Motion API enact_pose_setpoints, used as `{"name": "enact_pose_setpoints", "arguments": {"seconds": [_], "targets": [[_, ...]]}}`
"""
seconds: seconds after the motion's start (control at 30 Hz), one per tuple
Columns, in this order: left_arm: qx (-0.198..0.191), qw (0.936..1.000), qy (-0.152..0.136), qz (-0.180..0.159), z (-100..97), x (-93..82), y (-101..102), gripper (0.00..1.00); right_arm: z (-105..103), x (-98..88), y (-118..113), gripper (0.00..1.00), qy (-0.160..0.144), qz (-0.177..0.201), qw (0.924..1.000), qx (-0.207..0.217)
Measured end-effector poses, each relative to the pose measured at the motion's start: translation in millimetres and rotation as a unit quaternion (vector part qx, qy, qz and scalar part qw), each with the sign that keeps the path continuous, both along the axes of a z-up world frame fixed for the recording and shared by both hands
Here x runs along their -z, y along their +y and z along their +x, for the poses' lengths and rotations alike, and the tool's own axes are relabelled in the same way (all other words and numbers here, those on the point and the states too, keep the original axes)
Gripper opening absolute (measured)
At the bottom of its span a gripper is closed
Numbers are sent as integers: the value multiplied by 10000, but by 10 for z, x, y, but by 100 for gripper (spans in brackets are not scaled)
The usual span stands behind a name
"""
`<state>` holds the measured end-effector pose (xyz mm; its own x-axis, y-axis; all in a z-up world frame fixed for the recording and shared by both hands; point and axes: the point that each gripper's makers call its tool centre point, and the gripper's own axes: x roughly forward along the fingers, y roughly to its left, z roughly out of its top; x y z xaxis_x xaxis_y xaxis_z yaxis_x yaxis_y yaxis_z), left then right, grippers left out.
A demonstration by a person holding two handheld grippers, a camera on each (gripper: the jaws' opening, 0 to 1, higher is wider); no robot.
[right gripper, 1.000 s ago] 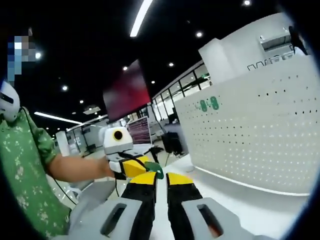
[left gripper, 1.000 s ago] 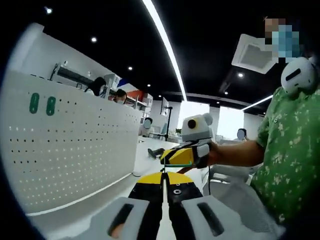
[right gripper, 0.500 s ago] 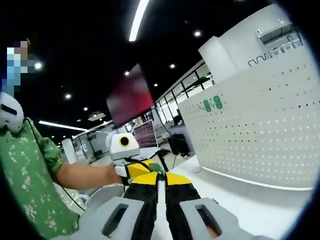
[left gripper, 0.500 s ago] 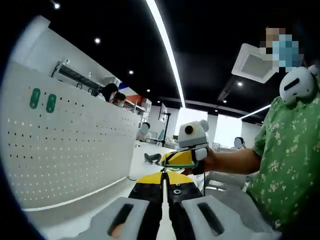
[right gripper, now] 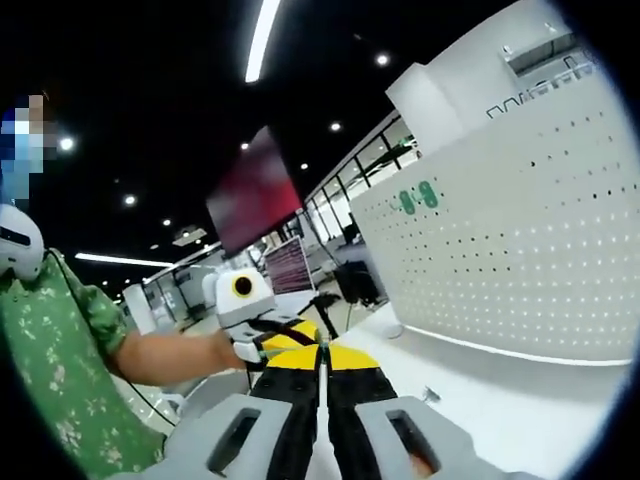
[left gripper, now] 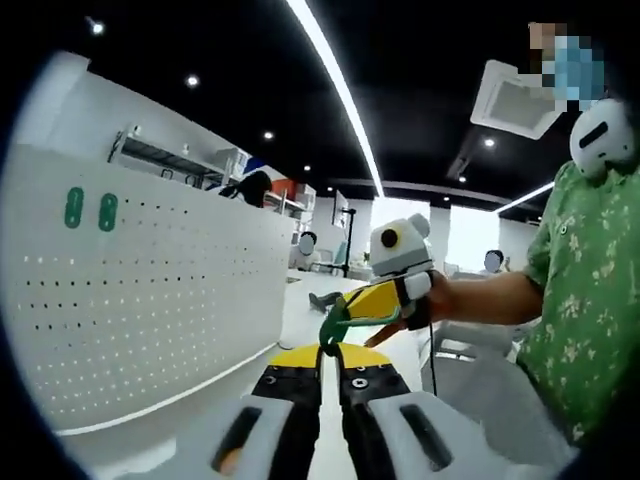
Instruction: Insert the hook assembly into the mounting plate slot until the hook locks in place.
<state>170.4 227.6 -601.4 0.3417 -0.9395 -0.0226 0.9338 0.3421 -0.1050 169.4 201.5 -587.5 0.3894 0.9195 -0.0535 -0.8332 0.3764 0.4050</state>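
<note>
Evidently both claws meet in mid-air: left claw (left gripper: 331,352) and right claw (right gripper: 322,352) each pinch the green hook part (left gripper: 333,326), jaws almost closed; misalignment risks dropping it before reaching the pegboard (left gripper: 150,300).

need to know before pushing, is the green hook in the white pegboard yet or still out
Out. The green hook is held in the air between the tips of both grippers, left gripper, right gripper, apart from the pegboard.
</note>
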Motion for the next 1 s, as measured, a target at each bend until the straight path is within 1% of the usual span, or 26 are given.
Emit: {"name": "enact_pose_setpoints", "arguments": {"seconds": [0.07, 0.13, 0.17, 0.23, 0.3, 0.33, 0.4, 0.43, 0.5, 0.53, 0.6, 0.63, 0.7, 0.73, 0.77, 0.8, 0.87, 0.9, 0.97, 1.0], "targets": [[-96, 9996, -169, 215, 18, 20, 17, 9, 12, 8, -4, 0, 34, -13, 10000, 10], [-297, 9979, -343, 464, 59, 41, 47, 17, 31, 15, -11, 0, 77, -24, 10000, 52], [-290, 9978, -378, 463, 47, 28, 39, 20, 36, 18, -11, 0, 83, -30, 9999, 60], [-362, 9966, -469, 572, 37, 11, 48, 22, 49, 22, -13, 0, 111, -41, 9999, 100], [-486, 9938, -653, 753, 40, -8, 59, 28, 69, 31, -15, 0, 149, -59, 9998, 145], [-534, 9920, -784, 839, 40, -21, 60, 28, 82, 38, -18, 0, 167, -69, 9997, 169], [-625, 9862, -1065, 1101, 26, -35, 54, 26, 107, 67, -21, 0, 247, -126, 9993, 238], [-651, 9822, -1226, 1263, 8, -36, 37, 26, 112, 72, -23, 0, 272, -123, 9992, 259], [-686, 9756, -1462, 1491, -9, -35, 10, 27, 141, 104, -38, 0, 337, -183, 9986, 354], [-719, 9708, -1608, 1631, -24, -40, -14, 26, 149, 110, -40, 0, 345, -189, 9985, 373], [-683, 9645, -1828, 1777, -68, -56, -74, 26, 173, 137, -55, 0, 438, -216, 9977, 465], [-752, 9610, -1898, 1864, -59, -59, -82, 25, 174, 140, -53, 0, 446, -222, 9977, 466], [-820, 9509, -2089, 2133, -42, -42, -103, 23, 196, 160, -61, 0, 506, -253, 9968, 559], [-889, 9436, -2244, 2265, -29, -46, -125, 22, 202, 173, -57, 0, 523, -282, 9966, 579], [-899, 9394, -2334, 2345, -28, -43, -144, 21, 204, 174, -55, 0, 536, -277, 9964, 595], [-917, 9339, -2394, 2491, -27, -21, -167, 20, 206, 175, -52, 0, 559, -269, 9962, 612], [-1001, 9269, -2483, 2631, -8, -11, -192, 18, 224, 191, -57, 0, 572, -313, 9956, 675], [-1015, 9238, -2477, 2739, 3, 18, -211, 17, 225, 193, -56, 0, 580, -316, 9955, 682], [-1099, 9212, -2470, 2800, 38, 35, -227, 15, 237, 202, -61, 0, 600, -329, 9950, 727], [-1099, 9213, -2459, 2805, 42, 37, -235, 15, 249, 207, -69, 0, 604, -343, 9947, 760]]}}
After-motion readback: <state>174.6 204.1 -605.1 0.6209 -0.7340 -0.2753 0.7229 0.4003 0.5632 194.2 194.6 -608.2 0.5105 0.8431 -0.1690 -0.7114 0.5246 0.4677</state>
